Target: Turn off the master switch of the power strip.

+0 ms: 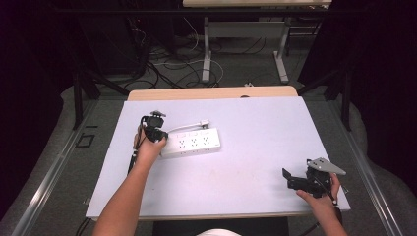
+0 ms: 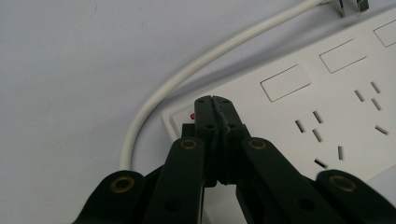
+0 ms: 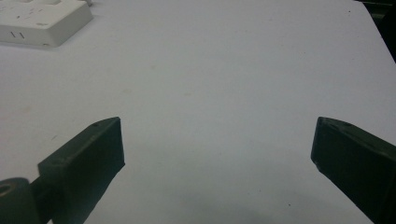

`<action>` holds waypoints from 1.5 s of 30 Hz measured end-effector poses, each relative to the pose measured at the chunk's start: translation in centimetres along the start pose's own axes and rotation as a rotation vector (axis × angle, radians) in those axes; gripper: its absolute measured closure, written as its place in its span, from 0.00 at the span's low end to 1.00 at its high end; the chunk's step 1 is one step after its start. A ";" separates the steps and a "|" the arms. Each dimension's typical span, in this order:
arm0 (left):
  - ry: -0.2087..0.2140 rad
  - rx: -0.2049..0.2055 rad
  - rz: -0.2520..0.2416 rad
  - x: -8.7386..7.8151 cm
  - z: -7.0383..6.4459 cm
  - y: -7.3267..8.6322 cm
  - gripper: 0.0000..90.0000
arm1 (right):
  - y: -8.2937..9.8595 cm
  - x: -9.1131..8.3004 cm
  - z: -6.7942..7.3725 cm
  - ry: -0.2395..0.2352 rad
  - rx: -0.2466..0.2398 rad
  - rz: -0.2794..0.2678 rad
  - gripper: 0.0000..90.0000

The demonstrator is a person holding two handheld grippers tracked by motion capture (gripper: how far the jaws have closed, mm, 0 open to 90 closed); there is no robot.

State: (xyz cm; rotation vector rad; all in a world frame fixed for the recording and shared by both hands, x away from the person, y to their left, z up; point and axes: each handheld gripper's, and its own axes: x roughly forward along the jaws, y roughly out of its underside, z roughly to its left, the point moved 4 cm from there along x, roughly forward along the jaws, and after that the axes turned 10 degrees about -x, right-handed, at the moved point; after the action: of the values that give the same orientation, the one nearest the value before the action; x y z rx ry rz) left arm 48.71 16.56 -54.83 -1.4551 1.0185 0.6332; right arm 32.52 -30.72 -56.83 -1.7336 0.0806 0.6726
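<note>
A white plastic power strip (image 1: 192,142) lies left of centre on the pale table (image 1: 255,128). My left gripper (image 2: 214,100), forearm stretched forward, presses its jaws together, tips down on the strip's left end beside a small red switch (image 2: 191,116). My right gripper (image 3: 217,140) rests well right of the strip, jaws wide apart.

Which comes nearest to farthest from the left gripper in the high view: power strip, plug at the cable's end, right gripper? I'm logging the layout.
1. Power strip: under the left gripper, at its left end.
2. Plug: behind the strip, mid-table.
3. Right gripper: near right corner.
</note>
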 end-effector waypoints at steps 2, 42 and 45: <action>0.000 0.001 0.001 0.0 0.1 0.0 1.00 | 0.0 0.0 -0.1 0.000 0.001 0.000 0.02; 0.052 0.031 -0.109 -1.5 -0.1 -0.5 0.64 | -0.3 0.3 0.1 -0.007 0.006 0.002 0.03; 0.056 0.033 -0.123 -1.4 -0.2 -0.4 0.58 | -0.3 0.5 0.0 -0.009 -0.004 -0.009 0.03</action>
State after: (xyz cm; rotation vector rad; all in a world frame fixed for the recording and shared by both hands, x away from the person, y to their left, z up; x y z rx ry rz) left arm 48.36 16.62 -53.37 -1.5004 0.9701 0.4876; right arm 33.03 -30.51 -56.79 -1.7333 0.0646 0.6744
